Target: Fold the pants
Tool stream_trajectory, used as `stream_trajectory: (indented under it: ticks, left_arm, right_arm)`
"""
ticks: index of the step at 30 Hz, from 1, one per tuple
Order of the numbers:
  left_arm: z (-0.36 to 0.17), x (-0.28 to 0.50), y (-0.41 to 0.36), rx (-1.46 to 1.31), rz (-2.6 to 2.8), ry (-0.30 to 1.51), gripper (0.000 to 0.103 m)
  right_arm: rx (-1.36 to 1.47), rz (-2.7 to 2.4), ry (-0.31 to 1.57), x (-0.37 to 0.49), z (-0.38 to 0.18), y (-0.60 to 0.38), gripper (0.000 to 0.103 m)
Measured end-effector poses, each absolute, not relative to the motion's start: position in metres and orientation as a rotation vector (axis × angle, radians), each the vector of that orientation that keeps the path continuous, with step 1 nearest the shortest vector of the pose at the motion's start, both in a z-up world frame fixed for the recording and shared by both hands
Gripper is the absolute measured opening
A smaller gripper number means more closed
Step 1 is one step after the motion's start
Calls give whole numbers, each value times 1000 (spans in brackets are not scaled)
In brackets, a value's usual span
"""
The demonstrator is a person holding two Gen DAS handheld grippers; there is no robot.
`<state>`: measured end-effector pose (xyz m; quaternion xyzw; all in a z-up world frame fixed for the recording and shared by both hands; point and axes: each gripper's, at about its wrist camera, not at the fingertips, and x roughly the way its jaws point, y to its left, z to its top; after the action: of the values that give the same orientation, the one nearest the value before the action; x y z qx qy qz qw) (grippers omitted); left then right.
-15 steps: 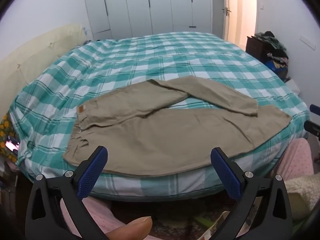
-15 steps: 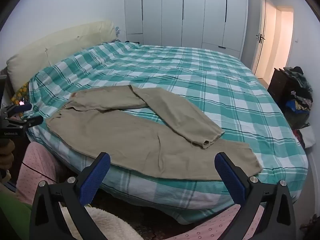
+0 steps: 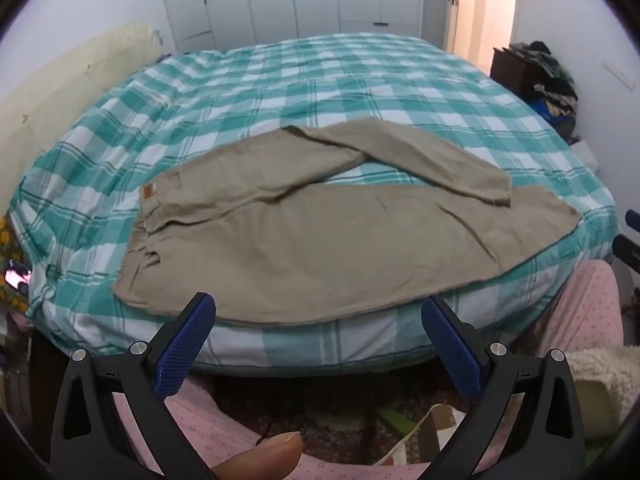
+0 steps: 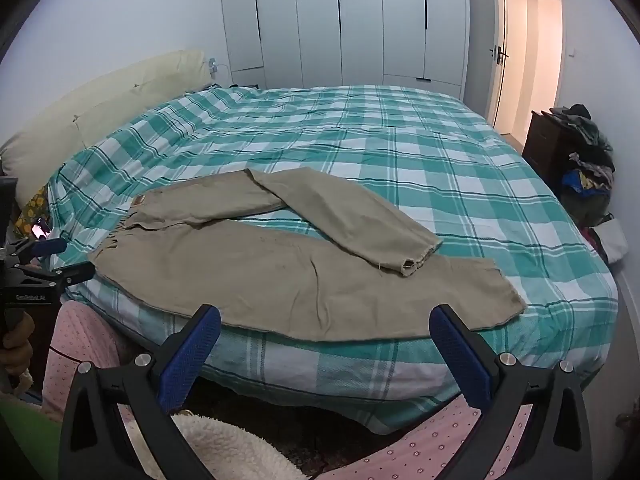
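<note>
Hand-held gripper [image 3: 318, 336] short of pants [image 3: 320, 236]

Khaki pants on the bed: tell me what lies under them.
The khaki pants lie flat on the green checked bedspread, one leg bent across the other. A patch of bedspread shows between the legs. Anything else beneath the cloth is covered.

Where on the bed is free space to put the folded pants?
The checked bedspread is bare beyond the khaki pants, toward the wardrobe, and right of the hems. The near edge is taken by the pants.
</note>
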<state>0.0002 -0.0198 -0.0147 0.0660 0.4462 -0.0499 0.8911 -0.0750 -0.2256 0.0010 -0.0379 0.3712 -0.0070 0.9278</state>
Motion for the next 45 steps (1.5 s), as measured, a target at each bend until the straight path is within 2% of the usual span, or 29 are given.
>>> stream_trajectory:
  ticks: [45]
  left_arm:
    - [-21,4,-12,179,-61,951,102]
  right_arm:
    - [-58,9,779,-71,-13,-212,103]
